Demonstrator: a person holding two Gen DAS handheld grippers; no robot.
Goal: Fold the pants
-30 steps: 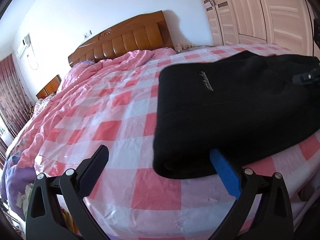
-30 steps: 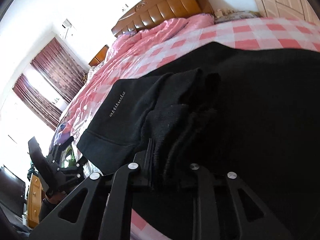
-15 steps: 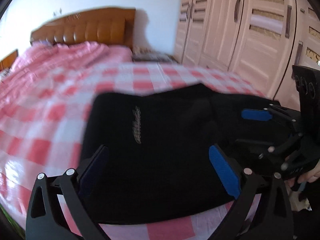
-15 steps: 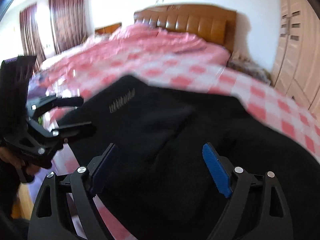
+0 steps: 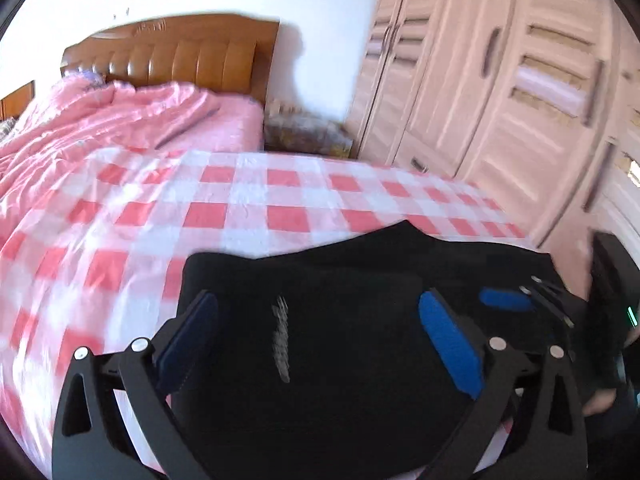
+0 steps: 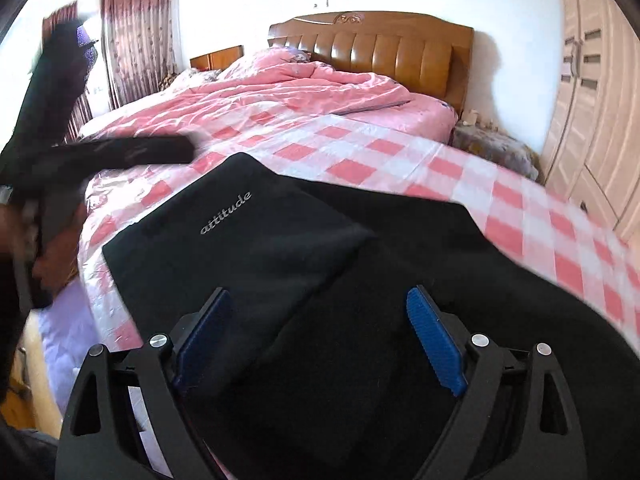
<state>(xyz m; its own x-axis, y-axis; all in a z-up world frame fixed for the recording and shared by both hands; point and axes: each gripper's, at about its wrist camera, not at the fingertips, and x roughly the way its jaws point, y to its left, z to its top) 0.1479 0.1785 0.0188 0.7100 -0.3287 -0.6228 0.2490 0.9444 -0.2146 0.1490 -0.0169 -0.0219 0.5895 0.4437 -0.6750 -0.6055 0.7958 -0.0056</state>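
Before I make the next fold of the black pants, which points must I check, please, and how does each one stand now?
1. Left gripper open and holding nothing: ok.
2. Right gripper open and holding nothing: ok.
3. Black pants lying on the checkered sheet: ok.
4. Folded layer with the "attitude" print lying flat on top: ok.
5. Pants fully on the bed, with no part hanging over the near edge: cannot tell.
6. Grippers apart from each other: ok.

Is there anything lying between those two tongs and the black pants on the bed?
Nothing visible. The black pants lie folded on the checked sheet, and both the left tongs and the right tongs stand open right over the fabric, with only cloth showing between their blue pads.
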